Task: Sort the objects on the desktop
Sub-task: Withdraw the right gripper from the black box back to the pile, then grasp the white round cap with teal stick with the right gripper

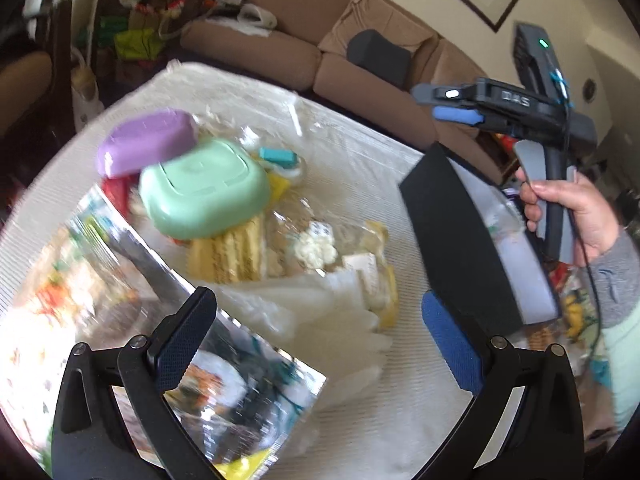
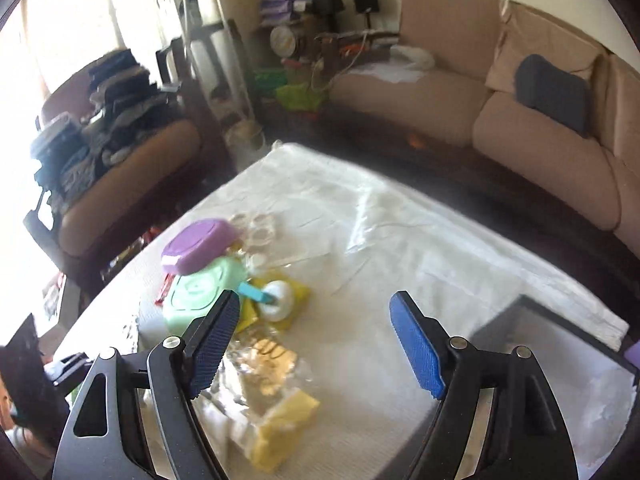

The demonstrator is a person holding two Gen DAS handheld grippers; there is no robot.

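Between the fingers of the right gripper nothing is held: the jaws stand wide over bare white cloth, with a clear packet of yellow biscuits just beside the dark pad. The left gripper is also spread wide and empty, though its dark finger lies over a glossy printed packet, and whether it touches the foil cannot be told.

Further out sits the heap to be sorted: a mint-green lidded box with a purple box leaning on it, a small teal piece, a white round thing, yellow wrappers and a white glove. A black storage bin stands at the right side of the table, well apart from the heap, and looks the likely place for sorted things.

The main risk, I judge, is a blind grasp. Both views are smeared, so a quick close could catch the slack plastic only and let the biscuits slide out. Wide jaws dropping into the crowded pile could also nudge the purple box off the green one. The two grippers work near each other beside the bin, so a hurried reach might knock one against the other or against the bin's wall.
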